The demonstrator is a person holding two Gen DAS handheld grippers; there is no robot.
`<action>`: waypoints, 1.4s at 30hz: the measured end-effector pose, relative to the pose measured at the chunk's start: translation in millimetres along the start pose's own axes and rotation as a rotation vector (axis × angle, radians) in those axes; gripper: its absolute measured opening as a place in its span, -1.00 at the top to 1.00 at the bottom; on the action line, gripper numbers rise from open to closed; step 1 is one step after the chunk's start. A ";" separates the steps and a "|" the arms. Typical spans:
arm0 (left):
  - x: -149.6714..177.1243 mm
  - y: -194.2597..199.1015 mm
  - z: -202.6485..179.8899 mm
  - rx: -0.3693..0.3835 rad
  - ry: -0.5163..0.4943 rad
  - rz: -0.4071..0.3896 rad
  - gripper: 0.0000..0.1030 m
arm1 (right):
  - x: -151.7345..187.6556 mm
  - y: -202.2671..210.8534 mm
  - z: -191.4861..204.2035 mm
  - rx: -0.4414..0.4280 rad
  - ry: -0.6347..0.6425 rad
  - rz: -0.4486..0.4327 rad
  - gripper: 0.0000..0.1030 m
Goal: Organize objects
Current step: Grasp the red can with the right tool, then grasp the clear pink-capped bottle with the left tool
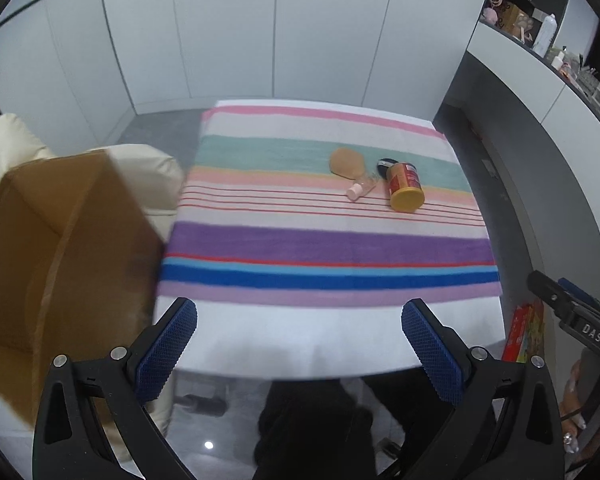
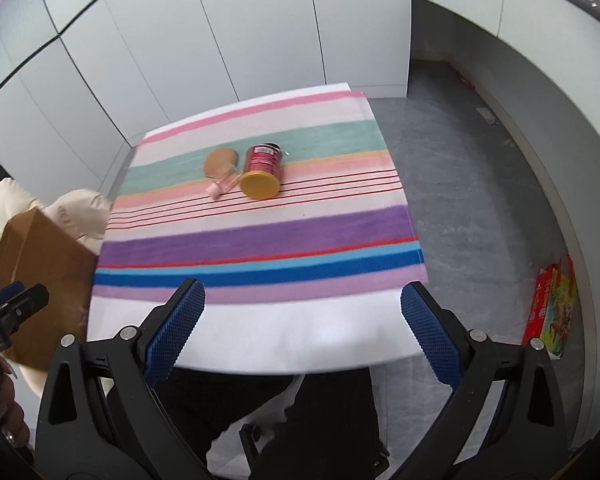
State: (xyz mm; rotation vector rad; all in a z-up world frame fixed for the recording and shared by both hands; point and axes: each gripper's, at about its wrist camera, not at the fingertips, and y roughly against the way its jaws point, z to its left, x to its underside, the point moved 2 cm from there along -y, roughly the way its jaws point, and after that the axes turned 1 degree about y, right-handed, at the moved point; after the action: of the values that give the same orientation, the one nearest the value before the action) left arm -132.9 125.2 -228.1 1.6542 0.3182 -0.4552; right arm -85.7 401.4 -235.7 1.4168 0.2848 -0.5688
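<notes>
We hold both tongs back at the near edge of the striped towel [image 1: 328, 240], well apart from the objects. Left gripper [image 1: 299, 344] spread wide, nothing between the pads; right gripper [image 2: 302, 340] likewise spread and empty.

Task things lie together on the towel's far half: a yellow-lidded jar [image 1: 405, 186] on its side, a small pink-capped bottle [image 1: 360, 188] touching or just beside it, a tan oval puff [image 1: 345, 162] behind the bottle. A cardboard box [image 1: 60, 264] stands off the towel's left edge, probably the destination.

Judgement: take the jar first, across its body, not the lid, since it may roll. Approach low, close slowly.

Left view alone shows a dark item [image 1: 386, 165] behind the jar and cluttered shelves. Right view alone shows the jar's barcode label [image 2: 265, 149].
</notes>
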 end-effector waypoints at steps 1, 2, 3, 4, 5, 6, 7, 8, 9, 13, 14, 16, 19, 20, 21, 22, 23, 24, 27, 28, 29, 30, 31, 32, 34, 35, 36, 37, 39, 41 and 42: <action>-4.7 -8.8 -2.6 0.004 0.002 0.005 -1.00 | -5.0 -9.8 -0.8 -0.001 -0.001 0.003 -0.94; -11.8 -21.5 -6.1 0.011 0.007 0.012 -1.00 | -11.2 -21.5 -2.0 -0.001 -0.004 0.009 -0.94; -17.6 -31.2 -9.2 0.013 0.012 0.018 -1.00 | -16.0 -31.8 -2.5 -0.001 -0.007 0.015 -0.94; -24.4 -42.2 -13.5 0.017 0.017 0.025 -1.00 | -21.7 -42.7 -2.5 -0.002 -0.010 0.022 -0.94; -31.6 -54.8 -18.1 0.027 0.018 0.033 -1.00 | -27.6 -54.3 -2.3 -0.003 -0.012 0.027 -0.94; -37.0 -64.2 -21.9 0.035 0.019 0.037 -1.00 | -34.7 -66.4 -0.2 -0.003 -0.005 0.030 -0.94; -42.9 -74.6 -25.7 0.043 0.020 0.043 -1.00 | -44.2 -79.3 5.0 0.001 0.017 0.020 -0.94; -48.6 -86.9 -28.2 0.043 0.023 0.050 -1.00 | -50.7 -87.1 8.3 0.007 0.036 0.008 -0.94; -52.9 -96.2 -29.2 0.039 0.031 0.054 -1.00 | -57.4 -96.7 13.4 0.016 0.058 -0.005 -0.94; -61.3 -128.0 -28.8 0.034 0.137 0.060 -0.98 | -87.2 -150.9 35.7 0.001 0.095 -0.021 -0.86; -62.4 -136.3 -30.3 0.039 0.158 0.065 -0.98 | -92.2 -163.1 40.4 -0.013 0.105 -0.018 -0.80; -64.3 -152.3 -35.1 0.037 0.167 0.082 -0.98 | -99.6 -186.1 49.8 -0.013 0.129 -0.004 -0.74; -67.9 -172.8 -41.6 0.028 0.165 0.106 -0.98 | -103.1 -216.7 55.1 -0.002 0.129 0.019 -0.55; -69.7 -178.1 -43.1 0.024 0.170 0.107 -0.98 | -103.6 -226.1 54.5 -0.001 0.122 0.027 -0.39; -70.8 -181.1 -43.3 0.015 0.180 0.104 -0.98 | -103.6 -232.8 52.8 -0.001 0.119 0.034 -0.13; -72.1 -183.5 -42.1 0.000 0.209 0.099 -0.98 | -103.8 -238.1 50.9 -0.014 0.119 0.035 -0.10; -73.5 -185.7 -40.7 0.002 0.239 0.097 -0.98 | -104.4 -238.9 46.1 -0.014 0.119 0.005 -0.10; -74.9 -187.7 -38.8 0.012 0.272 0.098 -0.98 | -104.5 -237.9 40.0 0.000 0.119 -0.016 -0.10; -82.2 -196.9 -38.7 0.011 0.390 0.105 -0.98 | -103.8 -231.7 15.6 0.023 0.090 -0.031 -0.10; -86.0 -203.8 -41.5 -0.026 0.426 0.108 -0.98 | -103.0 -229.4 7.3 0.021 0.068 -0.031 -0.09; -88.7 -209.6 -44.4 -0.064 0.446 0.113 -0.99 | -101.3 -226.6 -0.9 0.016 0.050 -0.028 -0.09; -91.2 -215.8 -47.7 -0.106 0.467 0.121 -0.99 | -98.7 -224.4 -6.3 0.015 0.041 -0.026 -0.09; -95.1 -223.9 -51.7 -0.139 0.491 0.129 -0.99 | -96.0 -221.6 -11.1 0.014 0.036 -0.026 -0.09; -98.4 -233.2 -56.0 -0.144 0.516 0.142 -0.99 | -94.9 -221.4 -17.9 0.010 0.035 -0.025 -0.09; -101.2 -246.5 -63.6 -0.158 0.552 0.170 -0.98 | -88.6 -216.8 -23.2 0.000 0.039 -0.023 -0.09; -101.6 -252.9 -68.9 -0.169 0.569 0.187 -0.98 | -85.5 -214.6 -25.1 -0.005 0.043 -0.021 -0.09; -102.0 -256.9 -74.0 -0.170 0.579 0.191 -0.98 | -82.6 -211.4 -29.6 -0.012 0.047 -0.020 -0.09; -102.9 -259.1 -78.4 -0.176 0.581 0.191 -0.98 | -79.3 -208.8 -32.7 -0.018 0.051 -0.018 -0.09; -107.4 -262.5 -90.9 -0.203 0.560 0.170 -1.00 | -74.4 -205.4 -36.8 -0.027 0.050 -0.016 -0.09; -113.5 -270.8 -102.4 -0.249 0.517 0.178 -1.00 | -71.2 -203.6 -38.2 -0.036 0.053 -0.014 -0.09; -115.8 -277.4 -106.0 -0.271 0.497 0.197 -1.00 | -70.4 -203.1 -38.8 -0.039 0.052 -0.014 -0.09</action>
State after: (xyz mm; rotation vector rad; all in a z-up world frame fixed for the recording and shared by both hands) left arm -350.8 273.6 -407.3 1.4955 0.5516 0.1513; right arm -246.6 443.3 -377.4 1.3946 0.3460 -0.5357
